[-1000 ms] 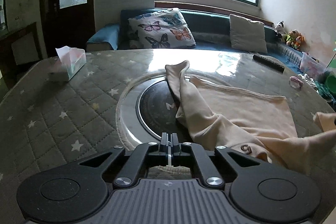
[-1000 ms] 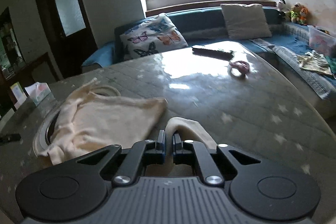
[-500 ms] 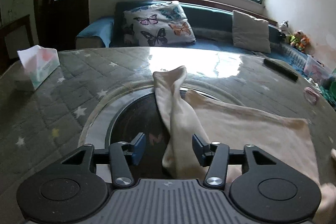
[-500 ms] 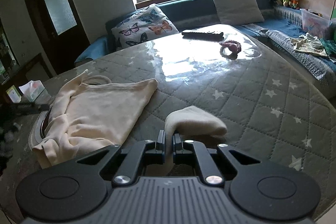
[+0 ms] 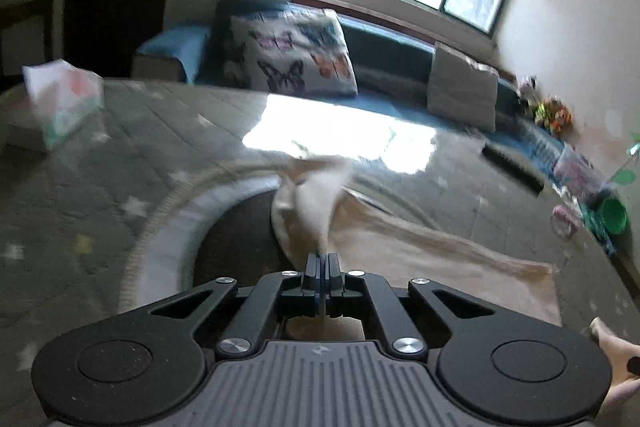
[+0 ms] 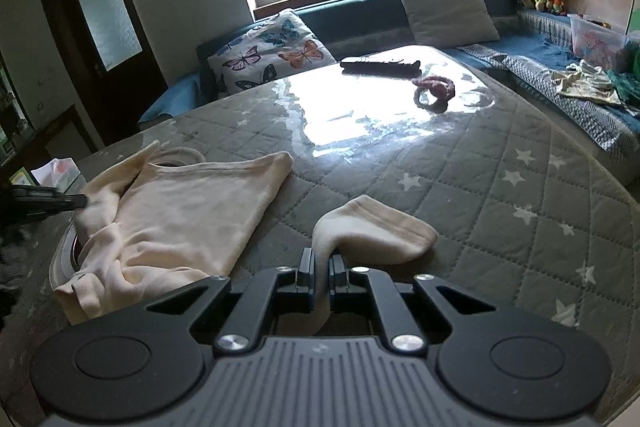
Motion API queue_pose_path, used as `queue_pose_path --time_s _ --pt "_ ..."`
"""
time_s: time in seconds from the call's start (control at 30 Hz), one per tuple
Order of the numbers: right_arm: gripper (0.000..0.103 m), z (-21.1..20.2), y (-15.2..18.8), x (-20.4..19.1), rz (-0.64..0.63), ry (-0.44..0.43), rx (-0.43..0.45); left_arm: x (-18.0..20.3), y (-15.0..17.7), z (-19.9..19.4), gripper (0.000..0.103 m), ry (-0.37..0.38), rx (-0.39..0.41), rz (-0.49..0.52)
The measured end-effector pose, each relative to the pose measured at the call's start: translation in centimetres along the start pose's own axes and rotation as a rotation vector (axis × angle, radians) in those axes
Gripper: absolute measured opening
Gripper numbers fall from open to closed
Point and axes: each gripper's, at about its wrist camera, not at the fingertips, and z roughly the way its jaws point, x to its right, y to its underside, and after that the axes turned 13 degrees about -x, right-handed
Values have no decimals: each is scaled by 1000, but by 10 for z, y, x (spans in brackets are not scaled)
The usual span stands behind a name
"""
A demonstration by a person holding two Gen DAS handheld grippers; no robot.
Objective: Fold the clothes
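Lying spread at centre left of the right view, cream garment (image 6: 188, 211) on the quilted tabletop (image 6: 500, 187). Being pinched by closed left fingers (image 5: 322, 267) at one sleeve (image 5: 312, 203), by closed right fingers (image 6: 320, 267) at the other sleeve (image 6: 372, 227), probably for folding inward.

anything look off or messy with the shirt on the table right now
The cream shirt lies crooked and bunched at its near left edge, partly over the round inset in the table. One sleeve trails apart to the right, pinched by the right gripper.
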Motion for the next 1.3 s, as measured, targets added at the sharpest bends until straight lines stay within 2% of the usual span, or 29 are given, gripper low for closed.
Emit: queue_pose_path --time_s 0.13,0.3,0.5,0.63,0.8,0.9,0.93,1.07,1.17,1.3 --pt "6 -11 1 -2 -12 -6 26 -14 17 -48 2 -23 53 -32" --pt "6 -28 2 -4 -31 -17 61 -34 49 -99 2 -41 58 -106" --pt "6 -52 2 -3 -39 -23 107 -54 84 -126 2 -34 -7 -171" --pt "7 -43 4 1 -23 42 65 -65 98 -120 2 -59 -74 -198" --pt "12 -29 9 5 -23 79 18 -61 107 -117 11 -128 -94 -142" --pt "19 -30 11 5 -28 80 15 -56 112 -123 39 -164 -75 -90" --pt "20 -31 11 4 -34 82 15 -54 114 -127 44 -173 -65 -70" --pt "32 -40 11 0 -67 96 36 -45 123 -138 44 -159 -56 -5" --pt "33 -47 11 -4 -89 88 45 -29 133 -145 44 -98 -67 68" --pt "33 -53 14 -19 -164 33 24 -2 148 -137 44 -11 -124 188"
